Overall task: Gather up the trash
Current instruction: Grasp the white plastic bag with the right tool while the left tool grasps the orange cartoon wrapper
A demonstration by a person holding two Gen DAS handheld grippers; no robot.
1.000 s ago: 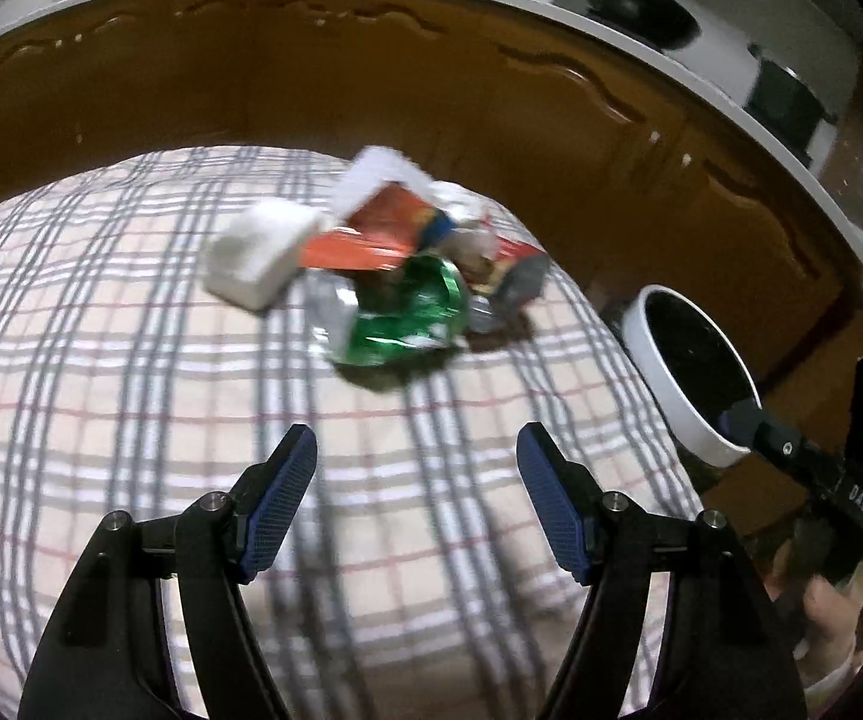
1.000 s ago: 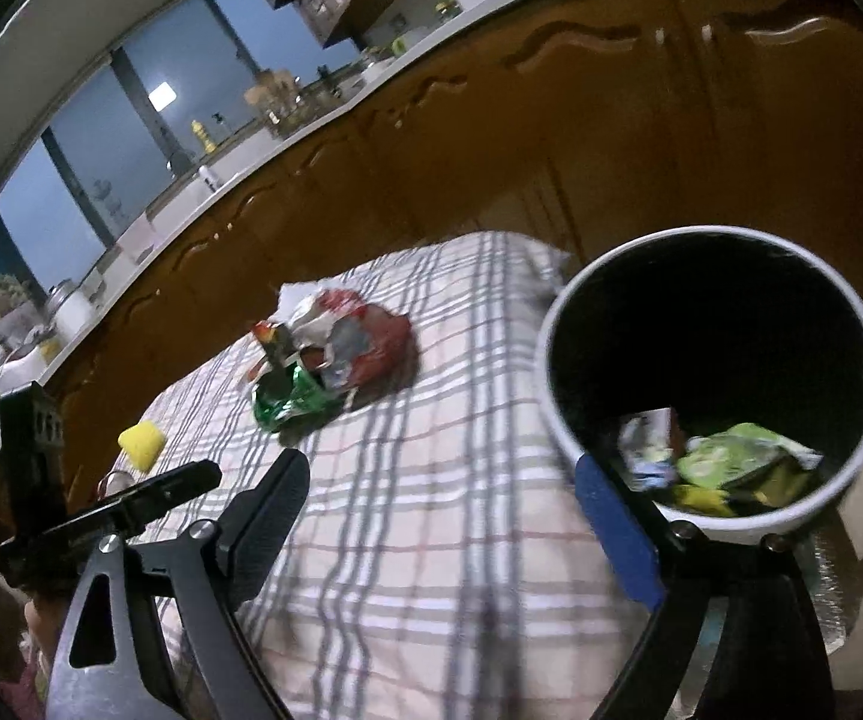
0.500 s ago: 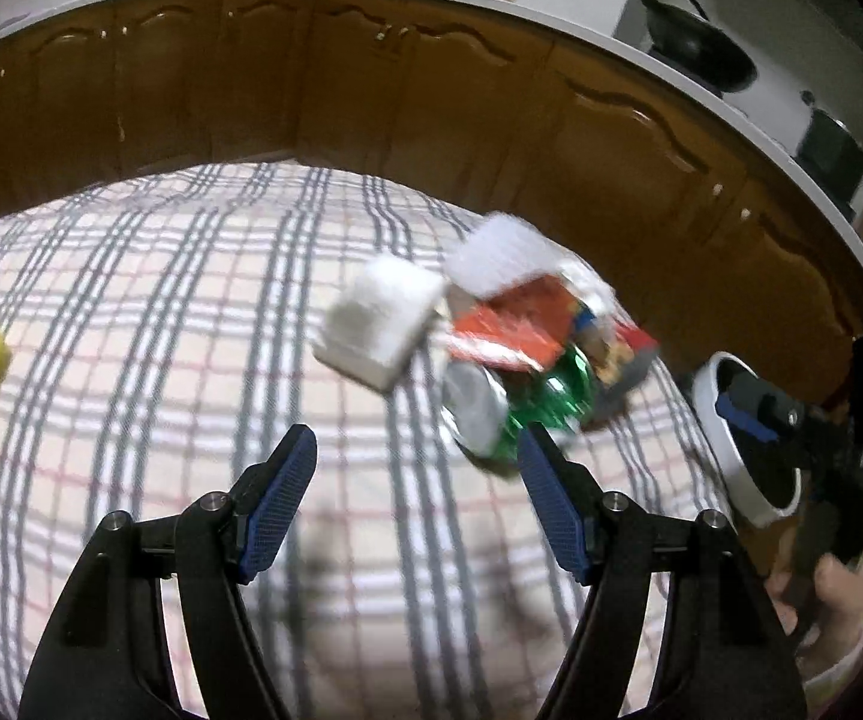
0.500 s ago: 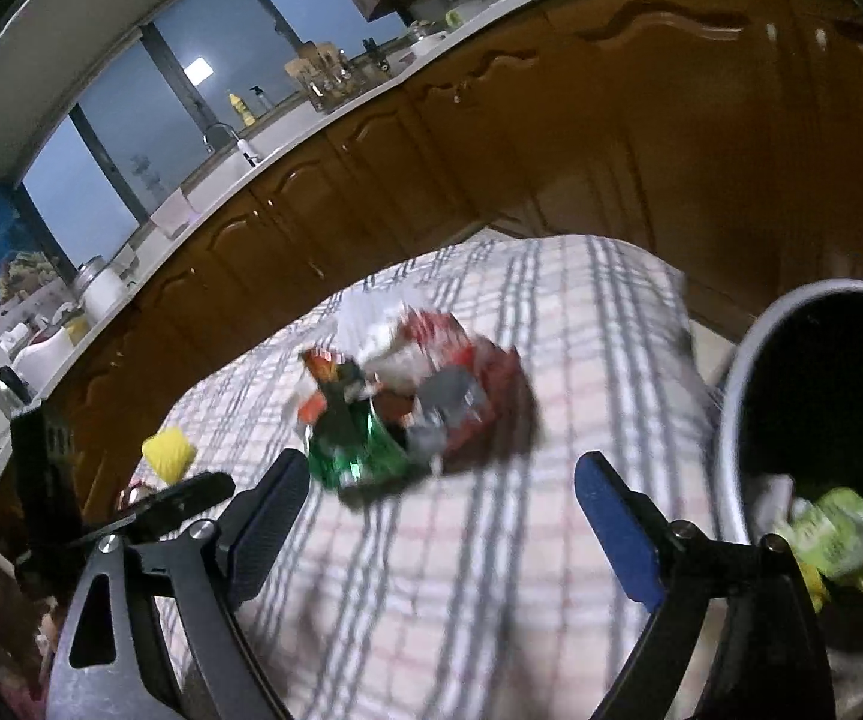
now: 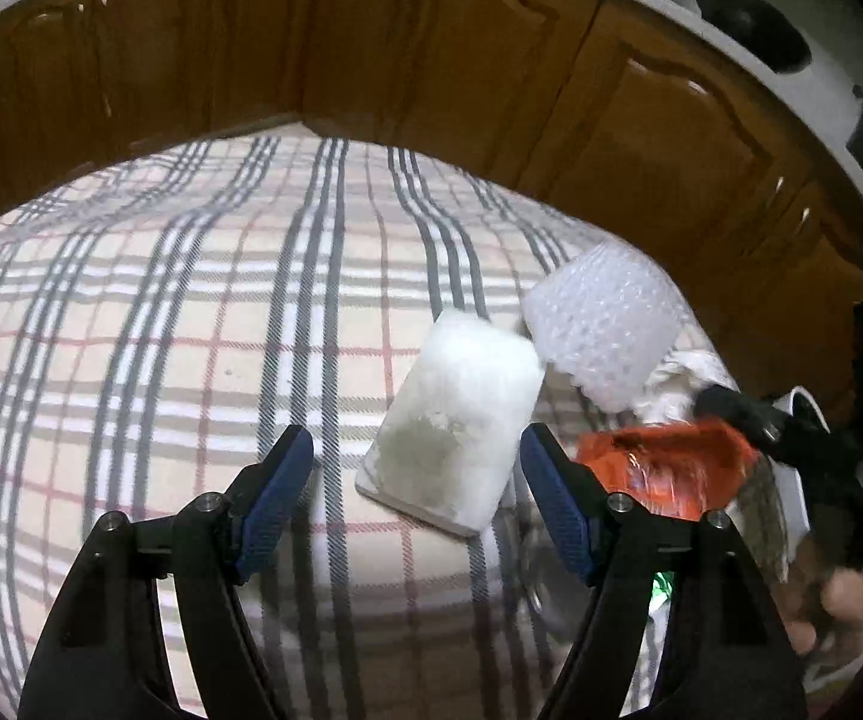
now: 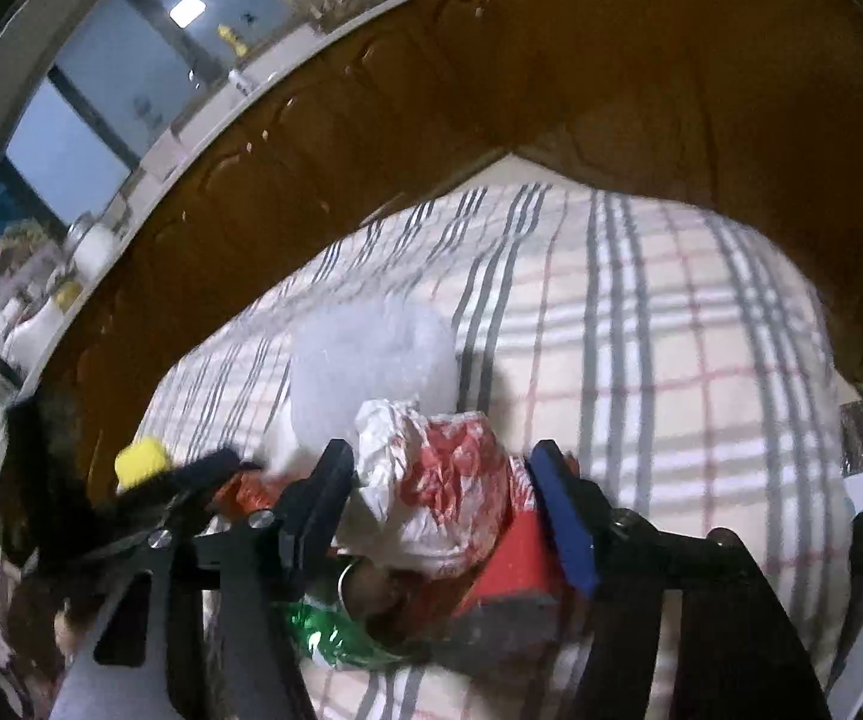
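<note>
A pile of trash lies on the plaid tablecloth (image 5: 191, 312). My left gripper (image 5: 416, 501) is open, its fingers on either side of a white foam block (image 5: 461, 420). Beside the block are a bubble-wrap roll (image 5: 602, 324) and a red wrapper (image 5: 665, 468). My right gripper (image 6: 440, 510) is open around a crumpled white-and-red plastic bag (image 6: 437, 480), with a red packet (image 6: 515, 564) and green foil (image 6: 323, 636) under it. The bubble wrap (image 6: 371, 354) lies just behind.
Brown kitchen cabinets (image 5: 371, 60) stand close behind the table. A yellow sponge (image 6: 142, 461) lies at the table's left. The white rim of the bin (image 5: 791, 480) shows at the right, behind the other gripper. The table edge drops off to the right (image 6: 833, 420).
Both grippers have moved in close to the trash pile. The left now straddles the white block. The right has swung away from the bin and now straddles the crumpled bag.
</note>
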